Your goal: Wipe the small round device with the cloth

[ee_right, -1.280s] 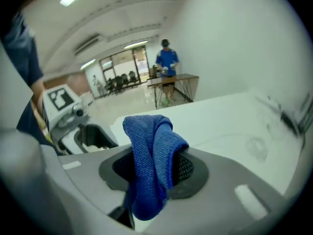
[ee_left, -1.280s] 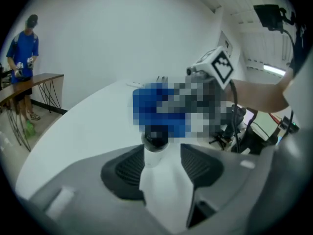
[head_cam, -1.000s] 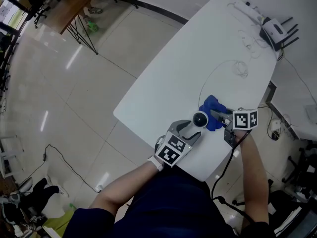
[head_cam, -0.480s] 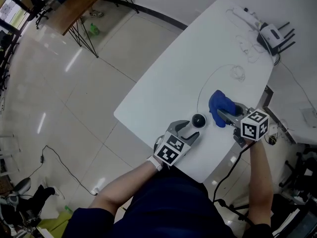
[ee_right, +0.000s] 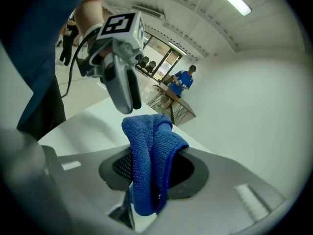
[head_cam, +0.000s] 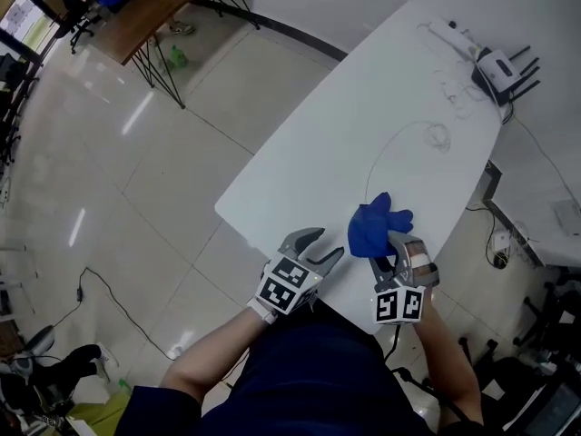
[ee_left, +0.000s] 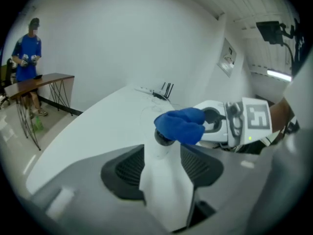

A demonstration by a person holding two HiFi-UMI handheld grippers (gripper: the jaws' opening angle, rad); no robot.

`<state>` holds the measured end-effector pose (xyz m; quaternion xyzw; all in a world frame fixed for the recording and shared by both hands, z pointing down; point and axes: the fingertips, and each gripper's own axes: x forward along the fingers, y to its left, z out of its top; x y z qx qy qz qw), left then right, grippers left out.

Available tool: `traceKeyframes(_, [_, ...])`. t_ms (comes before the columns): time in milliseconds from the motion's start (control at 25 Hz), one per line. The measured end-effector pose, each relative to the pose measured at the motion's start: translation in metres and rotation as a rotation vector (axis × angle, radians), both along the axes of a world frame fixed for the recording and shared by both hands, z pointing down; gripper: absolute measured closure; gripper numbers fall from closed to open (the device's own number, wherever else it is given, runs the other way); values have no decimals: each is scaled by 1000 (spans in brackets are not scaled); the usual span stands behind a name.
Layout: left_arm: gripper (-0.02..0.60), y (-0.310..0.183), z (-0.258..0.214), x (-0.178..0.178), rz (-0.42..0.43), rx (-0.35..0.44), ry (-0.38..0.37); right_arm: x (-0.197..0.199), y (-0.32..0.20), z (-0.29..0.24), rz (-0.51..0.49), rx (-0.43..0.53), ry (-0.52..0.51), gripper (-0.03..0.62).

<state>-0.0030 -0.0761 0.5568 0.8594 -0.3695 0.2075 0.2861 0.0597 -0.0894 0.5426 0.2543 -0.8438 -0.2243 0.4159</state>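
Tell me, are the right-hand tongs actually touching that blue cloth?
Touching. The right gripper view shows the blue cloth pinched between the right tongs, its folds bulging up out of the closed jaws.

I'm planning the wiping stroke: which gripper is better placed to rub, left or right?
Right. The right gripper is shut on the blue cloth, which sits at the dark end of the white device. The left gripper clamps that device, so it likely steadies.
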Motion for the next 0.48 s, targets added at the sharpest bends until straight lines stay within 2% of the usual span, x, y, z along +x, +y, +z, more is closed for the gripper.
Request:
traceKeyframes(120, [351,12,5,-7,-15,-44,20,5,15,20,88,20,-3,448])
traceKeyframes(240, [351,20,17,-10,-1,-59,-25,7,23,46,139,-30,-20,448])
traceKeyframes(360, [351,28,17,2,33,-64,-10,5,29,72,154,-120,-12,448])
traceKeyframes(480, [351,31,16,7,60,-59,1,3,38,98,169,-276,-4,448])
